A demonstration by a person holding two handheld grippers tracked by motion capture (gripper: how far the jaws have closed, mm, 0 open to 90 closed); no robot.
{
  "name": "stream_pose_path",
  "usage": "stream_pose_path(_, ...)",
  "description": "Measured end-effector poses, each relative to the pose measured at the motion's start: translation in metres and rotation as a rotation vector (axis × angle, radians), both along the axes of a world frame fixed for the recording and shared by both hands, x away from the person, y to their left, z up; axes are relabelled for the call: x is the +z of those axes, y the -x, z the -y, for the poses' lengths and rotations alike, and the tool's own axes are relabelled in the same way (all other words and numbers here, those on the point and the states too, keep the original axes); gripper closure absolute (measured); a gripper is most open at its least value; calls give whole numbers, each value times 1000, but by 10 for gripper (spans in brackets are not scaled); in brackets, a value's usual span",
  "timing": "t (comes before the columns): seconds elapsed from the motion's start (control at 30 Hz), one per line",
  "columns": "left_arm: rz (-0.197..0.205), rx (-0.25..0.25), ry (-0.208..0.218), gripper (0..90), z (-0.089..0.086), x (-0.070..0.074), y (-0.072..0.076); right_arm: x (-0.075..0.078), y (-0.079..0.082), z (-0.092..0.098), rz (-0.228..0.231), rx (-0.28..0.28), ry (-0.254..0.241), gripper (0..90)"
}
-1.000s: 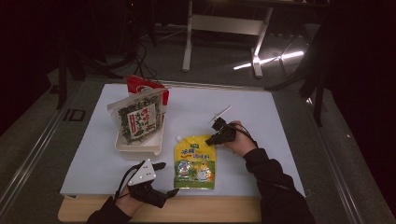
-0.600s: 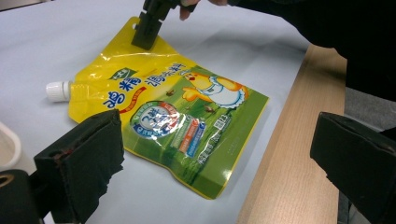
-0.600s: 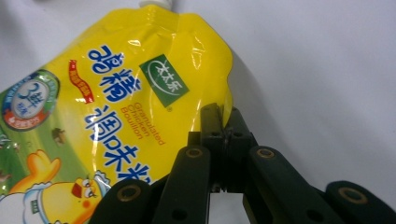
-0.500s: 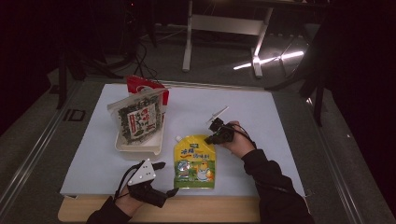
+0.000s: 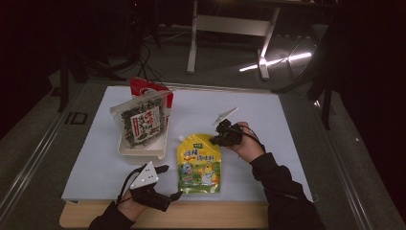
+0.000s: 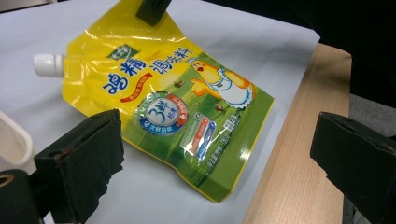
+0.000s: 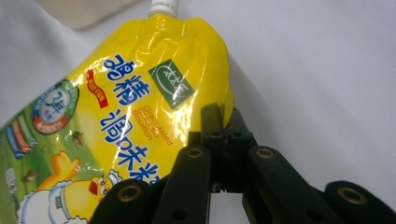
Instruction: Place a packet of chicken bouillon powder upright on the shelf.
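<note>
Glossy yellow-green spouted stand-up pouch of granulated bouillon (image 5: 199, 162) lies flat on white table cover (image 5: 287, 143), near front edge, white cap (image 6: 46, 65) at 11 o'clock.

Right gripper (image 5: 221, 140) at pouch's 1 o'clock corner: jaws pressed together on yellow side seam just below spout shoulder.

Left gripper (image 5: 168, 182) at pouch's 8 o'clock, jaws wide apart, holding nothing.

Handling, judged: film slick, soft, contents shift; moderately weighty. Best holds: flat sealed seam, rigid spout neck. Belly would sag, slip.
</note>
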State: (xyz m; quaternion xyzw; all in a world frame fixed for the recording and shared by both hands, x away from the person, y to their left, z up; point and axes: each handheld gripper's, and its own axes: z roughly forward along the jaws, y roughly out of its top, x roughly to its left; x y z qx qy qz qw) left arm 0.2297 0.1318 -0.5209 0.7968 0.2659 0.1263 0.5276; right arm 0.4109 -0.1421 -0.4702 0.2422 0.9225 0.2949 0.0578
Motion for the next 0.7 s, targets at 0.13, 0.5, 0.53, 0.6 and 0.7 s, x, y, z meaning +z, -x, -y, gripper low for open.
stream_pose_path(0.13, 8, -6, -1, 46, -1, 1, -1, 11, 7, -1, 28, 24, -16, 900)
stream_pose_path(0.5, 6, 69, 30, 51, -10, 14, -6, 44, 35, 2, 122, 88, -108, 900)
stream_pose_path(0.53, -9, 82, 9, 51, -10, 16, -7, 47, 38, 2, 129, 94, -115, 900)
stream_pose_path(0.6, -34, 95, -7, 51, -11, 18, -8, 51, 45, 3, 144, 106, -122, 900)
stream_pose_path(0.7, -32, 113, -39, 70, -11, 19, -10, 56, 53, 4, 160, 119, -133, 900)
